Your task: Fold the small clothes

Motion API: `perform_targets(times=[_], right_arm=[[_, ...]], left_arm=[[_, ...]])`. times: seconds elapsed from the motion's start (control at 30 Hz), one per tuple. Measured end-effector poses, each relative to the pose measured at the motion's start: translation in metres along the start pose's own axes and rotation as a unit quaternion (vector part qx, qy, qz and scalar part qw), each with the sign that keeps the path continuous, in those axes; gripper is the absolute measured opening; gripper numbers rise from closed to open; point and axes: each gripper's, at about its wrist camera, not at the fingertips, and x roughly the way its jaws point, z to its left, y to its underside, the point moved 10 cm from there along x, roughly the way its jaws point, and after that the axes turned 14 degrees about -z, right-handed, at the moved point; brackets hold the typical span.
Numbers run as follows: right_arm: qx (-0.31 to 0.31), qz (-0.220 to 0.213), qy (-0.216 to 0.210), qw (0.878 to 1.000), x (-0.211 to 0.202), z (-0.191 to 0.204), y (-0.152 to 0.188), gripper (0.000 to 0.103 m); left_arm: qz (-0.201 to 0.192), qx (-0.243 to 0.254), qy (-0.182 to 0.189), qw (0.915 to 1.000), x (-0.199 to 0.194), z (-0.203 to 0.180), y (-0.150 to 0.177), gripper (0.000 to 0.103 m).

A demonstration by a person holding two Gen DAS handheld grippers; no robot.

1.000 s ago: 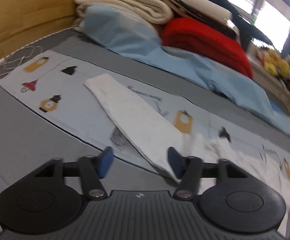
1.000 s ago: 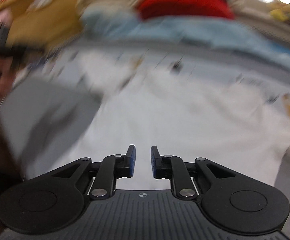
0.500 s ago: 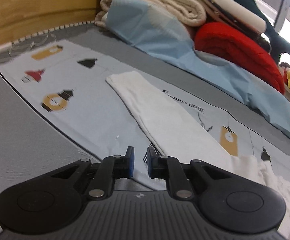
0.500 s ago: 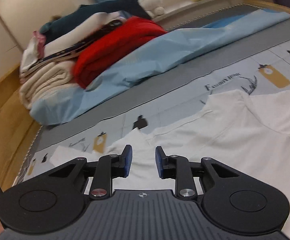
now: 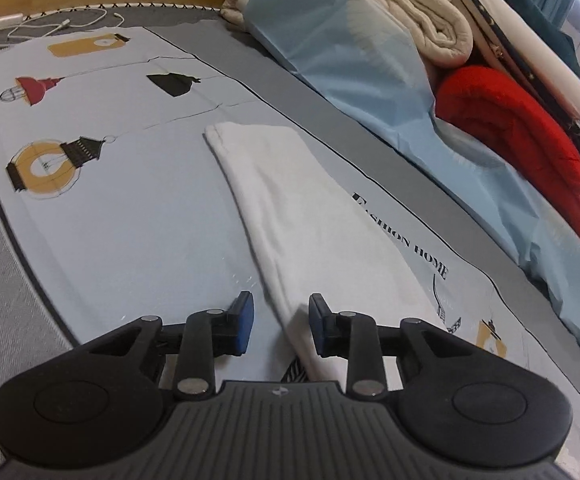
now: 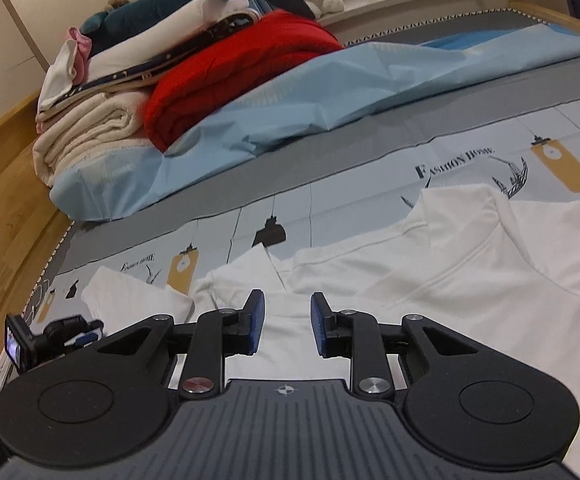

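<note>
Both tools part-open, empty: left tool (image 5: 281,320), jaws just reopening, straddles the sleeve (image 5: 310,216); right tool (image 6: 287,322) over white top (image 6: 450,280). Next, likely: pinch sleeve, fold inward.

white garment (image 6: 430,292): 1 | claws: 2 | red blanket (image 6: 241,68): 1 | printed mat (image 5: 109,208): 1

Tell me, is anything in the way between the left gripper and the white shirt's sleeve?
No, nothing visible is. The left gripper has just been opening a little, and the near edge of the white sleeve already runs up between its blue pads, though they do not press on it. Only the printed sheet lies around it.
</note>
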Motion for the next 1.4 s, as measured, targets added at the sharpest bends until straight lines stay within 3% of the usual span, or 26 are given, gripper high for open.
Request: perform_targets(times=[0.03, 0.07, 0.13, 0.27, 0.33, 0.37, 0.43, 0.53, 0.63, 0.73, 0.9, 1.03, 1.3, 1.37, 1.4], right_arm=[[0.002, 0.002, 0.001, 1.0, 0.0, -0.001, 0.001, 0.028], [0.004, 0.003, 0.003, 1.0, 0.0, -0.001, 0.002, 0.028], [0.003, 0.005, 0.005, 1.0, 0.001, -0.001, 0.004, 0.027], [0.0, 0.006, 0.001, 1.0, 0.001, 0.007, 0.005, 0.028], [0.0, 0.006, -0.005, 1.0, -0.001, 0.012, 0.005, 0.028], [0.001, 0.005, -0.008, 1.0, -0.002, 0.015, 0.005, 0.028], [0.005, 0.002, -0.012, 1.0, -0.004, 0.019, 0.004, 0.028], [0.019, 0.001, -0.01, 1.0, -0.007, 0.021, 0.005, 0.028], [0.028, 0.003, -0.01, 1.0, -0.009, 0.023, 0.008, 0.028], [0.023, 0.004, -0.009, 1.0, -0.011, 0.021, 0.009, 0.028], [0.021, 0.01, -0.002, 1.0, -0.009, 0.008, 0.009, 0.028], [0.017, 0.016, 0.004, 1.0, -0.007, -0.002, 0.009, 0.028], [-0.006, 0.019, 0.003, 1.0, -0.004, -0.004, 0.009, 0.028], [-0.001, 0.021, 0.004, 1.0, -0.004, -0.005, 0.011, 0.028], [0.001, 0.021, 0.005, 1.0, -0.005, -0.005, 0.011, 0.028]], left_arm=[[0.001, 0.009, -0.002, 1.0, 0.001, -0.001, -0.001, 0.022], [0.005, 0.019, -0.004, 0.9998, 0.001, -0.001, 0.0, 0.0], [0.002, 0.018, -0.021, 0.9996, -0.007, 0.008, 0.0, 0.0], [0.005, 0.015, -0.101, 0.9948, -0.043, 0.051, -0.003, 0.0], [0.02, -0.027, -0.134, 0.9904, -0.07, 0.078, -0.004, 0.0], [0.026, -0.053, -0.134, 0.9892, -0.082, 0.086, -0.004, 0.0], [0.033, -0.09, -0.088, 0.9915, -0.097, 0.086, -0.002, 0.0], [0.026, -0.091, -0.024, 0.9952, -0.102, 0.07, -0.007, 0.002], [0.018, -0.112, 0.034, 0.993, -0.09, 0.051, -0.006, 0.01], [0.03, -0.077, 0.059, 0.9948, -0.069, 0.026, 0.001, 0.01], [0.034, -0.09, 0.061, 0.9935, -0.034, 0.022, 0.005, 0.033], [0.019, -0.11, 0.065, 0.9916, -0.012, 0.026, -0.002, 0.033], [0.008, -0.09, 0.057, 0.9943, -0.001, 0.018, -0.009, 0.033], [0.009, -0.074, 0.057, 0.9956, 0.0, 0.011, -0.009, 0.031], [0.01, -0.064, 0.06, 0.9961, 0.0, 0.008, -0.008, 0.018]])
